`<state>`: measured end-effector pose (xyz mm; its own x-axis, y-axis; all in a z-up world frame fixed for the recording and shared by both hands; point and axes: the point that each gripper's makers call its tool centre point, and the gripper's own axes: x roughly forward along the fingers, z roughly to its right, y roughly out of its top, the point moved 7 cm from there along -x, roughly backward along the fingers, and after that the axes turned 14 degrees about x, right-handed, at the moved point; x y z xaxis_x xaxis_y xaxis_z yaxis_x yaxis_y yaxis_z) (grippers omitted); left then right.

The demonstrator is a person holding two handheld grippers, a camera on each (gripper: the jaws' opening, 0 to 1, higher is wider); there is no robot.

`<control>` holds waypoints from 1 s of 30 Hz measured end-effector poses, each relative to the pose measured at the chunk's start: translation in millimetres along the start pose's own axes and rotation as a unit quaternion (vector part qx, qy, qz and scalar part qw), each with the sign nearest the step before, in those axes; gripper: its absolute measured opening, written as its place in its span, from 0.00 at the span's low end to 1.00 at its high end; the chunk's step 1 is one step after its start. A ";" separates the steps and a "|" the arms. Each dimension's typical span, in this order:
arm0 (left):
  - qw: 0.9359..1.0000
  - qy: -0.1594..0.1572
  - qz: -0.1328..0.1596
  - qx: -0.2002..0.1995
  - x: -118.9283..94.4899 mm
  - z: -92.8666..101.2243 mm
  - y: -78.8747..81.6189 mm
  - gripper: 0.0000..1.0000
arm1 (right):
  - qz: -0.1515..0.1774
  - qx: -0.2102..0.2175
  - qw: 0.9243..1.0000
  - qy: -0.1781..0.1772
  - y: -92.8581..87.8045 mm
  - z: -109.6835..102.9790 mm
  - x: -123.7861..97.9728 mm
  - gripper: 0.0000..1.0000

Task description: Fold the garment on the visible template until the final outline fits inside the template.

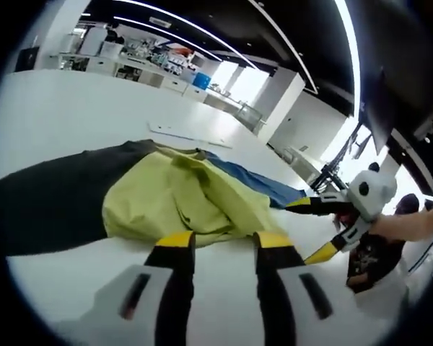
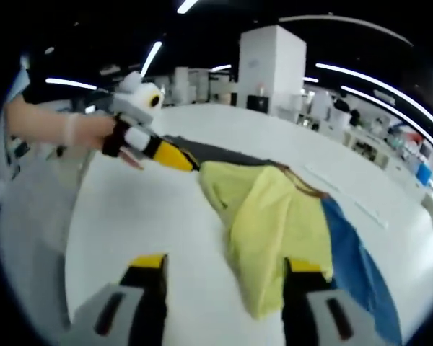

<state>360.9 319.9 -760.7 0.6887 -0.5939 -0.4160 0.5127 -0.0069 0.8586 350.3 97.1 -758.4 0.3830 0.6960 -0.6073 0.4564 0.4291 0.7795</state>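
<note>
The left gripper [image 1: 224, 245] is seen in the left gripper view with its yellow-tipped jaws spread apart, the tips resting at the near hem of the garment [image 1: 187, 198] with nothing pinched between them. In the right gripper view the same gripper [image 2: 175, 158] is held by a gloved hand [image 2: 83, 131] and reaches the garment's far corner, where yellow meets black; its jaw gap cannot be judged from that side.

The right gripper [image 2: 227, 277] is seen in the right gripper view with its jaws spread wide, the right jaw overlapping the garment's [image 2: 278, 223] near edge and the left jaw over bare table. In the left gripper view it [image 1: 325, 227] lies just beside the garment's blue end, jaws parted.

The garment is spread on the white table [image 1: 65, 115], partly crumpled: a yellow panel bunched in the middle, a black portion to one side, a blue portion to the other. Just beyond the garment, a flat white strip [image 1: 187, 135] is noted on the table. Well beyond the garment, desks and shelving [image 1: 148, 61] are recorded.
</note>
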 end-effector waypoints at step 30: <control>0.997 0.045 -0.047 -0.035 33.9 -23.2 -8.4 0.15 | -0.012 0.010 0.999 -0.049 -4.6 -0.5 39.9 0.12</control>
<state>391.9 318.5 -789.0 0.6774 -0.5186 -0.5218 0.6100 -0.0004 0.7924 363.1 123.2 -786.1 0.4476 0.6252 -0.6393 0.4830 0.4326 0.7613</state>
